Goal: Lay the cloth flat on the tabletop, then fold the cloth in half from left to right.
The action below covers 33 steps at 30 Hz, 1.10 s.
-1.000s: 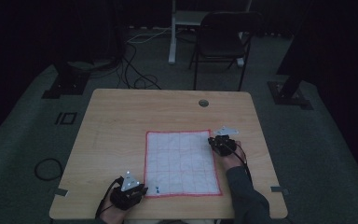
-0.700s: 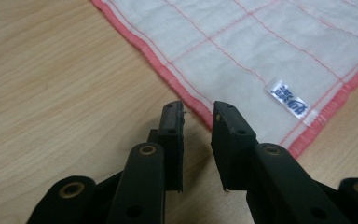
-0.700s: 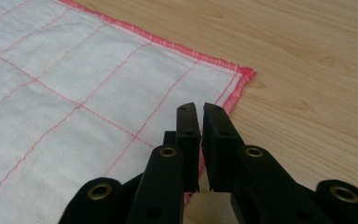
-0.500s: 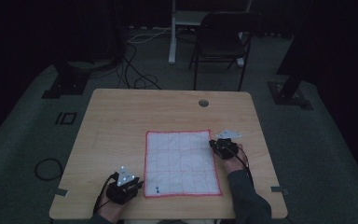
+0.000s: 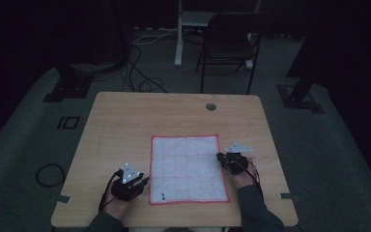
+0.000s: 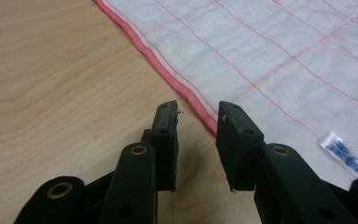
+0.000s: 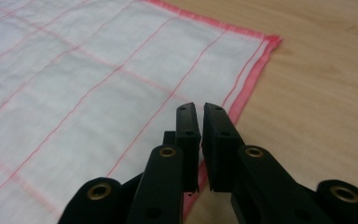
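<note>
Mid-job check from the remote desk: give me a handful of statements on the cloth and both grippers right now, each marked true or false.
1. The white cloth with red grid lines lies spread flat on the wooden table. True.
2. The left gripper has the cloth's red hem clamped between its jaws. False: the jaws stand apart with a gap, over the table beside the hem, nothing pinched.
3. The right gripper sits at the cloth's right edge. True.
4. The right gripper's jaws are spread wide. False: they are nearly together, a thin slit between them.
5. A small blue-printed label sits on the cloth near the left gripper. True.
</note>
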Tool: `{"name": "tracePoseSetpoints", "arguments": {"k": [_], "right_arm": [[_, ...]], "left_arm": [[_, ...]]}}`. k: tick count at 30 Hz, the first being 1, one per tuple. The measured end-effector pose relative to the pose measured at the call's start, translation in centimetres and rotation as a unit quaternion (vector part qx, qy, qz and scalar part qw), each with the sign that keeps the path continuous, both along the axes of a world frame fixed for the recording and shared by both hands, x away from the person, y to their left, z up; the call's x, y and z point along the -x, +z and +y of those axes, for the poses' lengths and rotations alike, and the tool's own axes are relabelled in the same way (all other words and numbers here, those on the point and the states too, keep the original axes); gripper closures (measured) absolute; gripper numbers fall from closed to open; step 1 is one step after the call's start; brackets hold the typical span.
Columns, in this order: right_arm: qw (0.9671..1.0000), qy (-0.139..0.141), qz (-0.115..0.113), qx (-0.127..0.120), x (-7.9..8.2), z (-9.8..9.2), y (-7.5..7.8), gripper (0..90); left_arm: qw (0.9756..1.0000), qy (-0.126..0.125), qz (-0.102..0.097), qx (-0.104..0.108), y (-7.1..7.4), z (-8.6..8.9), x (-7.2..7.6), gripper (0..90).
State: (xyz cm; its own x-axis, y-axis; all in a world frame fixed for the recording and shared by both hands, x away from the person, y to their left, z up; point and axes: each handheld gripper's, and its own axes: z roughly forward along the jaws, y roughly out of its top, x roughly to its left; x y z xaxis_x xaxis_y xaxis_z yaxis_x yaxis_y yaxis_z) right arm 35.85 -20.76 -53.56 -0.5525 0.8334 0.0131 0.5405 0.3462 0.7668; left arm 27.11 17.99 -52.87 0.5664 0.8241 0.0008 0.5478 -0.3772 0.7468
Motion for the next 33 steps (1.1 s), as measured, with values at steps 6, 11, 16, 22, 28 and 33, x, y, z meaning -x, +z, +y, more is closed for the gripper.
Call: {"name": "tracePoseSetpoints", "arguments": {"k": [6, 11, 16, 22, 28, 33], "right_arm": [[1.0000, 0.004, -0.001, -0.003, 1.4, -0.2, -0.2, 83.8], [1.0000, -0.002, 0.005, -0.006, 2.0, -0.6, -0.4, 82.0], [0.9998, -0.017, 0.011, -0.005, 2.2, -1.3, -0.5, 81.4], [0.9996, -0.024, 0.012, -0.009, 2.4, -2.0, -0.7, 80.8], [0.9994, -0.030, 0.011, -0.012, 2.6, -2.5, -0.6, 80.7], [0.9992, -0.036, 0.015, -0.012, 2.8, -3.1, -0.7, 80.3]], "left_arm": [[0.9999, 0.006, -0.011, 0.005, 0.2, -0.2, -1.7, 65.8], [0.9998, 0.013, -0.012, 0.007, 0.3, -0.4, -2.6, 64.3], [0.9996, 0.022, -0.011, 0.016, 0.1, -0.4, -3.0, 63.8], [0.9995, 0.025, -0.004, 0.021, -0.2, -0.4, -3.2, 63.0], [0.9993, 0.027, 0.000, 0.027, -0.3, -0.5, -3.3, 61.5], [0.9989, 0.033, 0.001, 0.031, -0.3, -0.7, -3.5, 59.9]]}}
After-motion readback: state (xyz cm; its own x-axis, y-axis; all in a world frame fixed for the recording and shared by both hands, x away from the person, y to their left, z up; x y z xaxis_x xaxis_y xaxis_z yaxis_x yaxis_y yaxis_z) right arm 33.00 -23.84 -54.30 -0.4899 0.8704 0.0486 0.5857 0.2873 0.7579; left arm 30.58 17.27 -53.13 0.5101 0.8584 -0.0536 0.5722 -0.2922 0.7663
